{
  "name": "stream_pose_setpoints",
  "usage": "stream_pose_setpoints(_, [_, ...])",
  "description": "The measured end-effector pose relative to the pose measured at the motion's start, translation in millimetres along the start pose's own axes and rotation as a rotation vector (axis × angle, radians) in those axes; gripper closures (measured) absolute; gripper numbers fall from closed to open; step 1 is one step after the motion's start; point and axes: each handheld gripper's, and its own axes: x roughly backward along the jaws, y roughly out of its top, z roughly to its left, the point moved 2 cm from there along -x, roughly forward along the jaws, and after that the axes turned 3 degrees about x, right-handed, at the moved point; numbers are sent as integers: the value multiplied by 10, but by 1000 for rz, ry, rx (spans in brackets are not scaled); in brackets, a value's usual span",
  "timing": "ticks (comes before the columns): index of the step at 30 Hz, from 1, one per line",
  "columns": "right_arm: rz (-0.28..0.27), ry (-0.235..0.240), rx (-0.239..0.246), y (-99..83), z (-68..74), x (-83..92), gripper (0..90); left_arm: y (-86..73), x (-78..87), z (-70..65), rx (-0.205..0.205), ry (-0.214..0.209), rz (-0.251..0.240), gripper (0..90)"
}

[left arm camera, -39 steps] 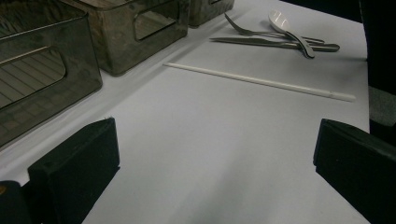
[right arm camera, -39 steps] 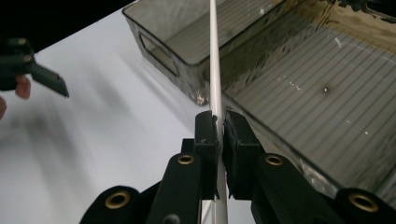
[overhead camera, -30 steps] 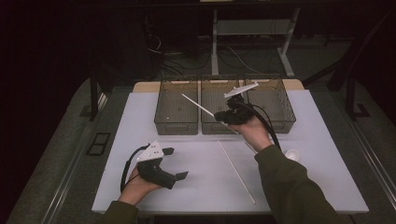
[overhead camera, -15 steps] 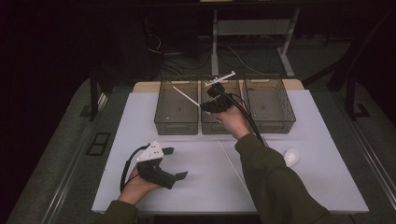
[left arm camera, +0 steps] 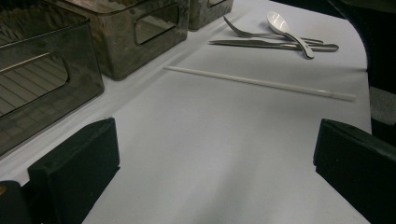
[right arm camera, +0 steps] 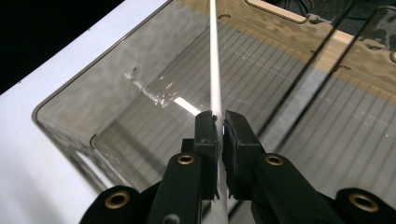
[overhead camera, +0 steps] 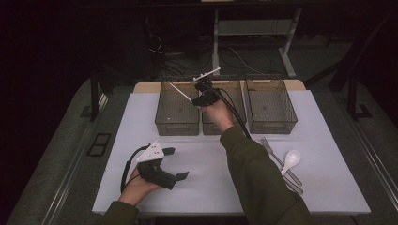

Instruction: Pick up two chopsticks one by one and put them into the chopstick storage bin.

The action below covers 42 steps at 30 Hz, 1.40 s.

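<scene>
Your right gripper (right arm camera: 218,125) pinches a white chopstick (right arm camera: 214,60) over the left bin (overhead camera: 177,108); let go too high and it may bounce out or bridge the rim. Your left gripper (overhead camera: 174,163) rests on the table (overhead camera: 211,187), jaws spread, empty.

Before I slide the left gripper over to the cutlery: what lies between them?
One white chopstick lies across bare table, in the left gripper view.
</scene>
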Motion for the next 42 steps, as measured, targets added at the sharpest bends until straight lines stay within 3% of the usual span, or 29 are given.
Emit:
stream_pose_setpoints(13, [36, -30, -11, 99, 149, -339, 841, 11, -1, -15, -2, -14, -3, 0])
stream_pose_setpoints(21, [42, -26, -16, 70, 199, -417, 826, 15, -14, -17, -1, -16, -3, 0])
stream_pose_setpoints(22, [33, -24, -14, 72, 202, -406, 732, 14, -13, -19, -1, -17, -4, 0])
stream_pose_setpoints(30, [-11, 41, 15, 92, 185, -220, 564, 11, -8, -10, 0, -15, -5, 0])
stream_pose_setpoints(36, [-60, 85, 38, 22, 175, 22, 486, 9, -3, -7, -17, -11, 7, 0])
stream_pose_setpoints(42, [-84, 110, 72, -145, 134, 256, 433, 1, -6, -21, -9, -13, 5, 0])
